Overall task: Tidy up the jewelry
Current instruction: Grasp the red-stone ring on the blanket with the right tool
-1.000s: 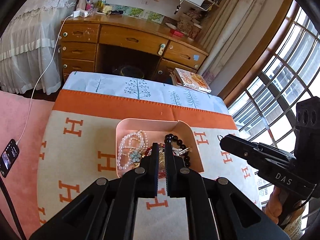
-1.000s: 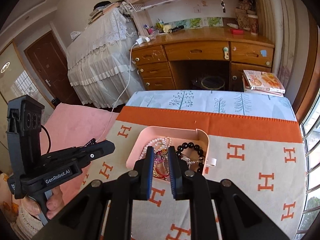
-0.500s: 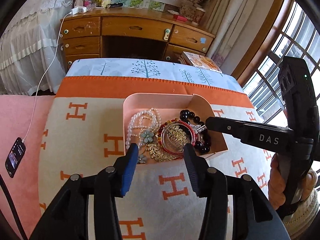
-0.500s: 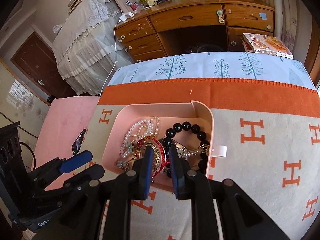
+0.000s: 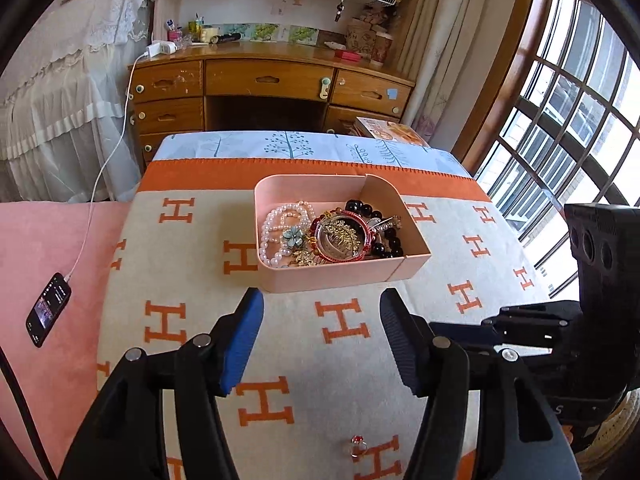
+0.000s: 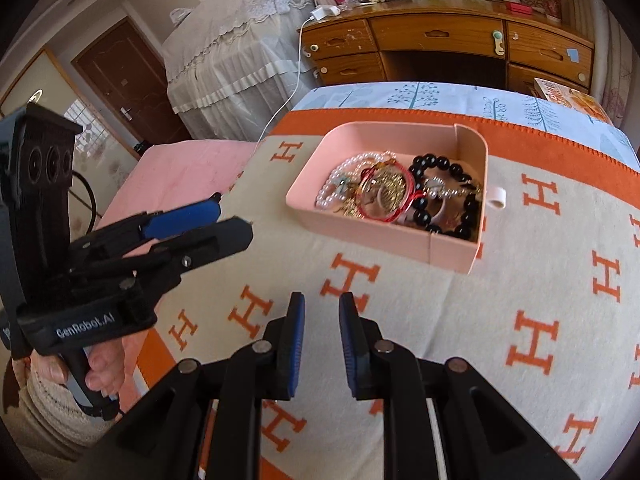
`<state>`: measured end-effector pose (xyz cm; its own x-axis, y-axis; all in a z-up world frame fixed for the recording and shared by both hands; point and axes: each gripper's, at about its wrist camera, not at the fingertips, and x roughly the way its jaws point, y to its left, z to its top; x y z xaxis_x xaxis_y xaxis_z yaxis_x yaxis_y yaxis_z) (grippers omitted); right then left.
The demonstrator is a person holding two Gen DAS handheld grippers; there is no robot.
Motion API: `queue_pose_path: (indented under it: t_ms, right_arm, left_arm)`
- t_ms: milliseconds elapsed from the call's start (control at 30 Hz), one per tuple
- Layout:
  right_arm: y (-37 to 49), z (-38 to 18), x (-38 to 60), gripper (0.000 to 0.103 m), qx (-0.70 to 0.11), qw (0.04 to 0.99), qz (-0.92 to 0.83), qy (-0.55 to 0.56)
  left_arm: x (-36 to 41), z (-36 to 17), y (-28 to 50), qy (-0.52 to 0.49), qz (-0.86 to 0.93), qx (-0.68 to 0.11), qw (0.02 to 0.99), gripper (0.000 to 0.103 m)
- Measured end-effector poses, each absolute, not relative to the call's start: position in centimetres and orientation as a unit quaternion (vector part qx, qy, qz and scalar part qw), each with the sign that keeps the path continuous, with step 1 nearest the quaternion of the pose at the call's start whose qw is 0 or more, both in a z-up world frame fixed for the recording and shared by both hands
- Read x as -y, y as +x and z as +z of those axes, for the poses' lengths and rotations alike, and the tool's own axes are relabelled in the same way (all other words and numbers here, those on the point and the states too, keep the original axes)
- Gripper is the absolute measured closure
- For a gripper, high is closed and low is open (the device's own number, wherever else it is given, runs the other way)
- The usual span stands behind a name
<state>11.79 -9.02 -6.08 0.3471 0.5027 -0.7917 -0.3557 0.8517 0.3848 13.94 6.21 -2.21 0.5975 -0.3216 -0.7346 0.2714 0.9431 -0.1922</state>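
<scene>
Pink tray (image 5: 412,267) on the H-patterned blanket (image 5: 192,264), landmark for the rest. Inside the tray: pearl strand (image 5: 276,226) at its left, red-rimmed round piece (image 5: 343,241) at centre, black bead bracelet (image 5: 386,236) at its right, gold bits and a teal flower (image 5: 294,237) between pearls and red piece. Small red-stoned ring (image 5: 357,445) on the blanket, well on the near side of the tray. Left gripper (image 5: 322,340) just short of the tray's near wall, fingers spread wide, holding nothing. Right gripper (image 6: 321,342) near the tray's near-left corner, clear of it, fingers a narrow gap apart, nothing between them. Phone (image 5: 48,309) on the pink cover far left of the tray, white cable attached. Wooden desk (image 5: 268,80) beyond the tray's far side
</scene>
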Motion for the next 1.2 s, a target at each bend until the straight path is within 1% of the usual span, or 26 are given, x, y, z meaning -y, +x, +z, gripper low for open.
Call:
queue_pose_path:
  t_ms: [133, 400, 600, 867, 1200]
  right_arm:
    - [8.9, -7.6, 8.4, 0.085, -0.515, 0.81, 0.271, 0.069]
    - [6.1, -9.8, 6.5, 0.085, -0.53, 0.799, 0.275, 0.073]
    - [5.7, -11.0, 5.2, 0.085, -0.537, 0.8, 0.261, 0.057]
    - [5.8, -11.7, 3.9, 0.085, -0.53, 0.813, 0.236, 0.052]
    - [5.3, -11.6, 2.7, 0.085, -0.509, 0.833, 0.217, 0.021]
  left_arm:
    - [-6.4, -2.6, 11.3, -0.029, -0.149, -0.4, 0.904, 0.043]
    - [-7.5, -5.6, 8.7, -0.054, -0.135, -0.407, 0.902, 0.043]
    - [-9.5, -7.7, 8.5, -0.099, -0.127, -0.42, 0.893, 0.043]
    - [-10.1, -8.6, 8.5, -0.1, -0.128, -0.421, 0.892, 0.043]
    - [-10.2, -8.8, 8.8, -0.106, -0.133, -0.421, 0.891, 0.043]
